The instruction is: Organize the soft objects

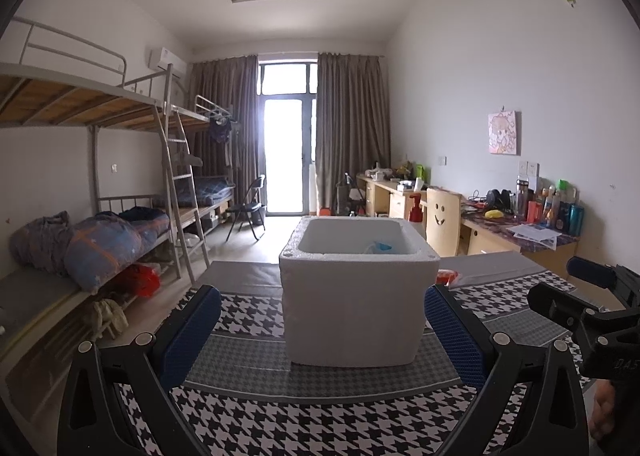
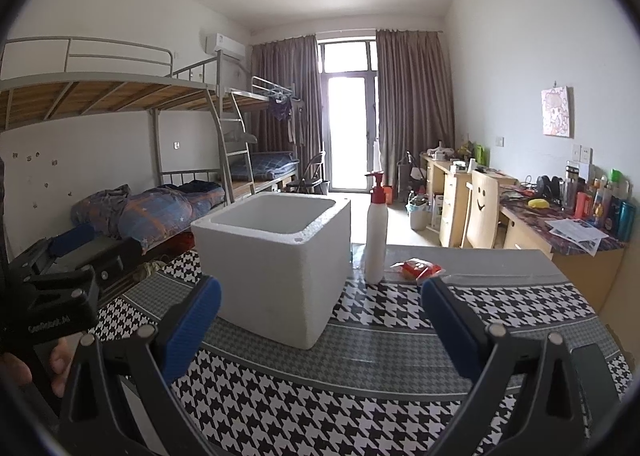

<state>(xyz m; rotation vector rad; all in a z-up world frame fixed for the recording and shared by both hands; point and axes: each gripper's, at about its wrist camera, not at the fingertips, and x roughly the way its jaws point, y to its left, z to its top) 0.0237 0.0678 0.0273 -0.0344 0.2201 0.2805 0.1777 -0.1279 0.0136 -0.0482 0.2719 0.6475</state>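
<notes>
With both jaws wide and empty, my right hand-held gripper (image 2: 320, 320) sits nearer the red packet (image 2: 418, 268), lying ahead-right beside the foam box (image 2: 276, 268), than my left hand-held gripper (image 1: 322, 330).

Matt, grainy white foam box (image 1: 356, 296) on woven houndstooth cloth (image 1: 320, 416).

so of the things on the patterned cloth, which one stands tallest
The white pump bottle with the red top, upright beside the foam box; its pump rises above the box rim, and the red packet lies flat.
</notes>
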